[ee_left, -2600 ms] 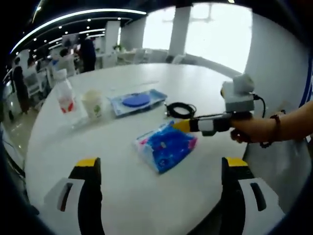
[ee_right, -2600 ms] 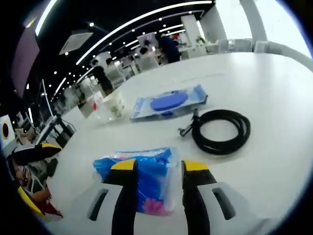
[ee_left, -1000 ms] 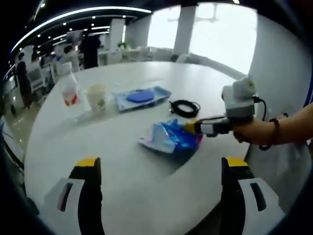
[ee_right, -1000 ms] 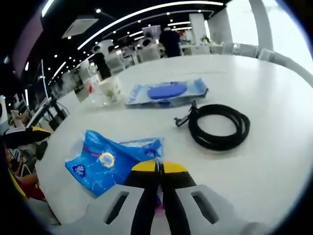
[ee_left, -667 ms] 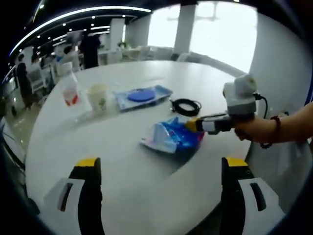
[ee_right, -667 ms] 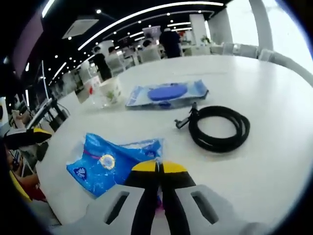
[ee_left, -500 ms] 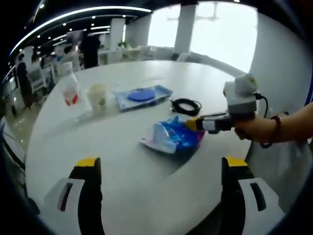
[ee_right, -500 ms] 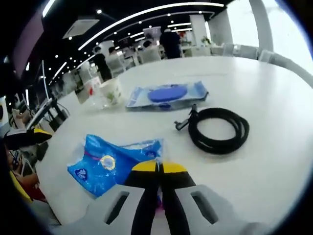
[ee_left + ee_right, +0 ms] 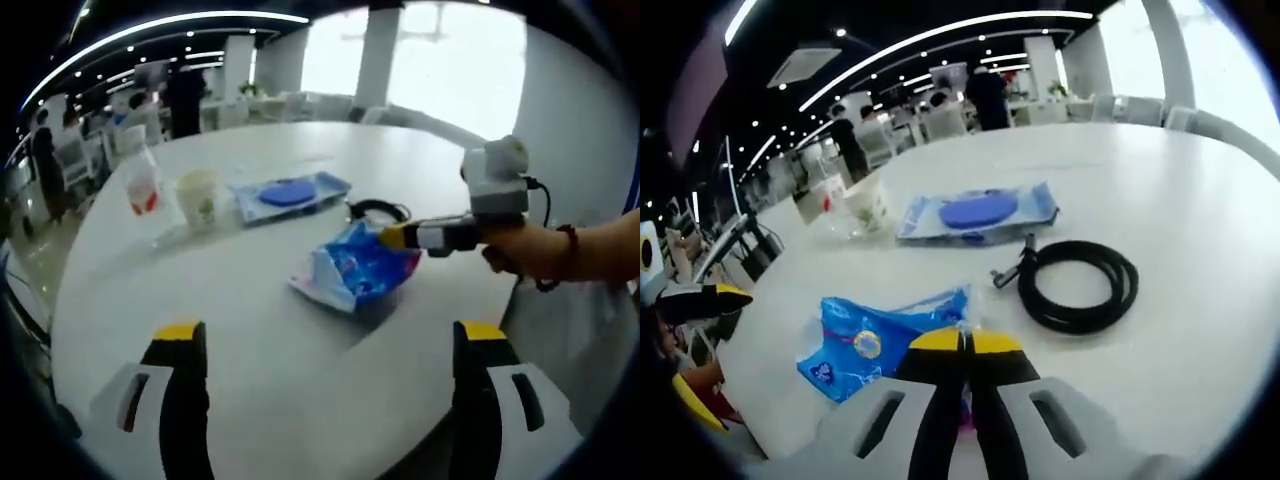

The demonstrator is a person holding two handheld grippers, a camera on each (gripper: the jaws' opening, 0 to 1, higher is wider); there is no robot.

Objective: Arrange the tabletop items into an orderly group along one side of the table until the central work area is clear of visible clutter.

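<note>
A blue wipes pack [image 9: 352,277] [image 9: 880,340] hangs tilted just above the white round table [image 9: 250,340], held by one edge. My right gripper [image 9: 964,345] [image 9: 392,236] is shut on that edge, a hand behind it. My left gripper [image 9: 325,340] stands open over the near table edge, nothing between its yellow-tipped jaws. Farther off lie a coiled black cable [image 9: 1072,284] [image 9: 378,211], a flat blue packet with a round disc [image 9: 978,214] [image 9: 290,193], a paper cup [image 9: 200,199] [image 9: 868,209] and a plastic bottle [image 9: 141,180].
The cup, bottle and flat packet sit in a loose row toward the far-left side of the table. Bare white tabletop [image 9: 1200,180] stretches beyond the cable. People and chairs [image 9: 985,95] fill the room behind.
The right gripper closed on the wipes pack and has since lifted it, one end rising off the table. The left gripper has stayed still and open.
</note>
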